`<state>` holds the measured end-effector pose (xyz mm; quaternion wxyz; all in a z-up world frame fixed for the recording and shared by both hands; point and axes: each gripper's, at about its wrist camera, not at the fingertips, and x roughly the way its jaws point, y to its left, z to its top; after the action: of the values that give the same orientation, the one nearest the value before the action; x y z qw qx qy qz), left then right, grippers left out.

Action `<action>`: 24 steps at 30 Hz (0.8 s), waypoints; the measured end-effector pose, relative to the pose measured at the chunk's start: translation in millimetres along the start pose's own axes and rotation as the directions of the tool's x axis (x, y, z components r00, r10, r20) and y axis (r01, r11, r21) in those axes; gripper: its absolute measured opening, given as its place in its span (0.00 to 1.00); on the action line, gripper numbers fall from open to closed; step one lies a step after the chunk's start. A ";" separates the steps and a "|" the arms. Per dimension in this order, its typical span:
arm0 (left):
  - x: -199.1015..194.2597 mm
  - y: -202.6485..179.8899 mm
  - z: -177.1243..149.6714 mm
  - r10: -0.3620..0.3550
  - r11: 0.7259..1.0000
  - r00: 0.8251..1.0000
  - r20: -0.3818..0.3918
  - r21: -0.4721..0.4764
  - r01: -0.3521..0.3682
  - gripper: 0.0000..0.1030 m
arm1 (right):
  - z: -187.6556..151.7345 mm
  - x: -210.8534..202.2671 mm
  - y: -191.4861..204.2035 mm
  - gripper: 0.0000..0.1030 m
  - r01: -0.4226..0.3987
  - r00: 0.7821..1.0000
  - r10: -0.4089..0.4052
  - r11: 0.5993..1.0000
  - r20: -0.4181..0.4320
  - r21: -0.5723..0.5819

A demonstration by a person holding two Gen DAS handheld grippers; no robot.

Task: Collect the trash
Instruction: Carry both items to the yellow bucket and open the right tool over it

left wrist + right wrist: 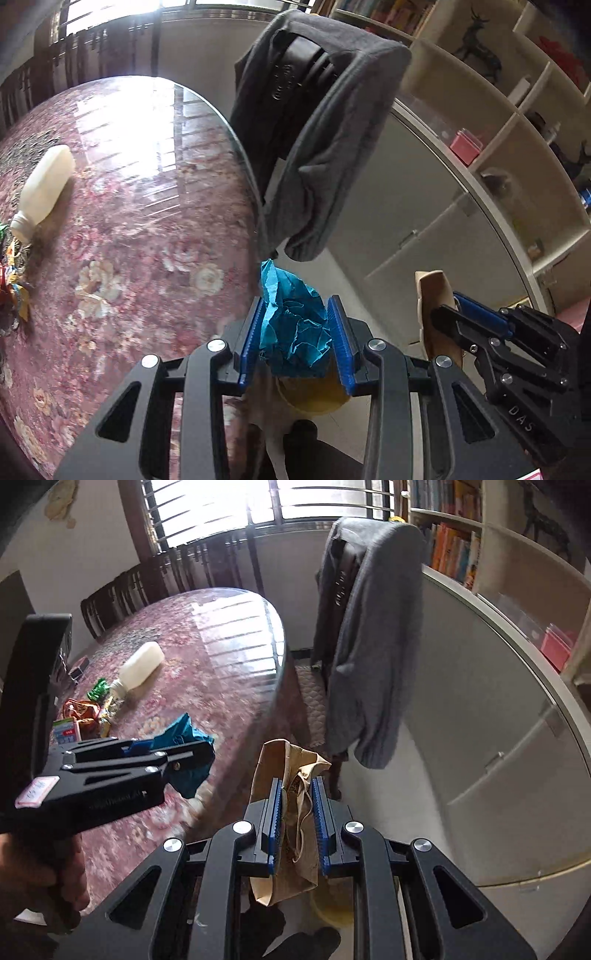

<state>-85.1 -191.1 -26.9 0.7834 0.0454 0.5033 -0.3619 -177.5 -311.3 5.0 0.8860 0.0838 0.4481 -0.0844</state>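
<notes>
My left gripper (295, 321) is shut on a crumpled blue paper ball (291, 325), held past the table's edge above a yellow bin (314, 400) on the floor. In the right wrist view the same left gripper (173, 753) shows from the side with the blue paper (184, 734) in its jaws. My right gripper (297, 794) is shut on a crumpled brown paper bag (288, 771), also off the table, with the yellow bin (332, 908) partly visible below it. A white plastic bottle (44, 188) lies on its side on the table (147, 221), next to several colourful wrappers (85, 716).
A chair draped with a grey garment (325, 147) stands close by the table's edge. White cabinets and shelves (480, 147) with books and ornaments fill the right side. More dark chairs (122, 590) stand along the table's far side under a barred window.
</notes>
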 end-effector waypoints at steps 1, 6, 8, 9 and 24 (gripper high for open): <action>3.3 -10.1 -3.8 -0.004 1.000 1.000 -0.007 0.013 0.004 0.35 | -9.2 -3.0 -8.8 0.16 0.013 1.000 -0.013 1.000 -0.011 0.018; 16.2 -57.9 -26.9 -0.029 0.999 0.999 -0.040 0.040 0.031 0.35 | -52.5 -8.1 -43.0 0.17 0.041 0.996 -0.037 0.998 -0.085 0.050; 19.9 -72.5 -38.3 -0.025 0.998 0.998 -0.051 0.049 0.028 0.35 | -65.9 -6.2 -52.4 0.17 0.042 0.994 -0.035 0.998 -0.107 0.054; 21.5 -79.9 -44.0 -0.025 0.998 0.998 -0.057 0.051 0.028 0.35 | -72.5 -5.7 -57.3 0.18 0.041 0.992 -0.034 0.998 -0.119 0.055; 37.0 -124.8 -65.5 -0.013 0.998 0.996 -0.090 0.062 0.018 0.35 | -103.5 -9.2 -99.9 0.25 0.034 0.989 -0.022 0.997 -0.149 0.076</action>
<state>-202.5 -273.5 -52.8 0.7555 0.0820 0.5265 -0.3811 -286.0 -384.5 -55.4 0.8452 0.1181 0.5100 -0.1079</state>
